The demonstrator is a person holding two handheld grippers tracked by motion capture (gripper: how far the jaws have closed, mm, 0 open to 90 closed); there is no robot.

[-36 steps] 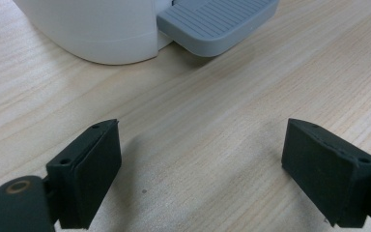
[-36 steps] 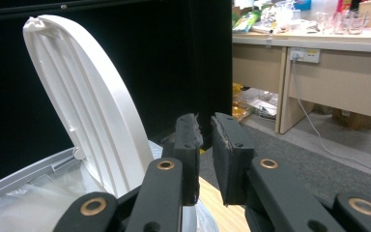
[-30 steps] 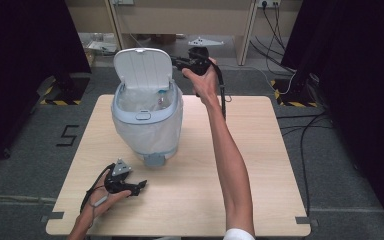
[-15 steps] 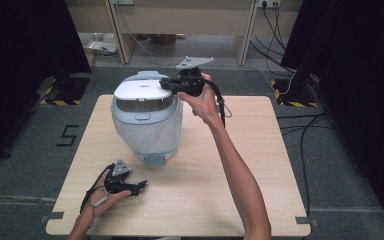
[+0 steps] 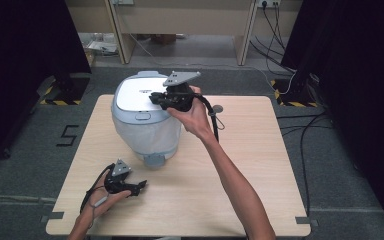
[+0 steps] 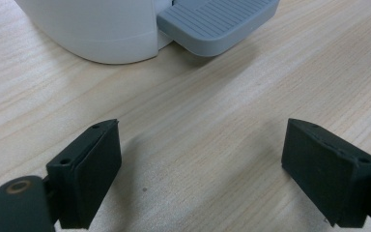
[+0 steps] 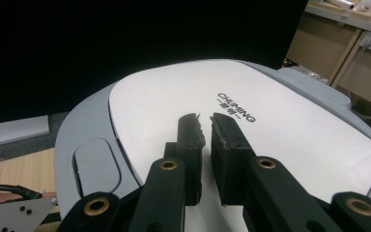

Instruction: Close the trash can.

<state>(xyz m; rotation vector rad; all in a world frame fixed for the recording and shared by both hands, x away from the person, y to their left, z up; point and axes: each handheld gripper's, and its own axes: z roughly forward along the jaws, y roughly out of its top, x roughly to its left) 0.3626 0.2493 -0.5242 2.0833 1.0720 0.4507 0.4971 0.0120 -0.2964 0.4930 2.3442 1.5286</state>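
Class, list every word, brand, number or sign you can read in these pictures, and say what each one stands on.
"CHUMING" – printed in dark letters on the white lid of the bin.
Small characters just beneath that brand name on the lid: too small to read.
"5" – dark numeral marked on the grey floor, left of the table.
Print on the lid in the high view: too blurred to read.

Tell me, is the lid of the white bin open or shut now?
Shut. The lid lies flat on the white bin, and the right gripper, jaws closed, rests over its white top.
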